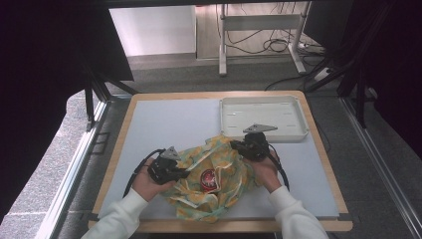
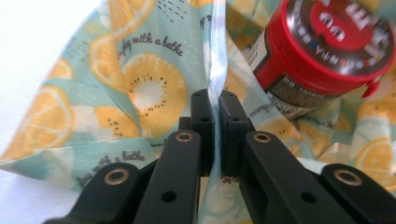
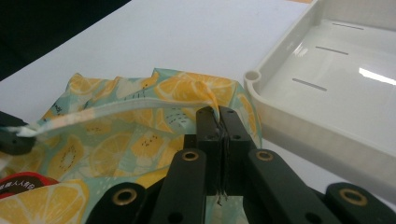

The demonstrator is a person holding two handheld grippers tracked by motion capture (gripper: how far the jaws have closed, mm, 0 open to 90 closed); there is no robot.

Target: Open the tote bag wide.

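1 cloth bag (image 1: 214,174), soft, lemon print, crumpled on tabletop (image 1: 164,124) near tray (image 1: 263,117) (1, white plastic, rect.). 1 round red-lid jar (image 1: 208,179) in bag. 2 claws: L claw (image 2: 214,100) & R claw (image 3: 217,116) both clamped on bag hem.

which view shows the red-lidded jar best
The left gripper view: the red-lidded jar is close, tilted, lid and label visible, lying in the lemon-print bag. The high view shows it small, between the grippers. The right gripper view catches just a red sliver at the bottom left edge.
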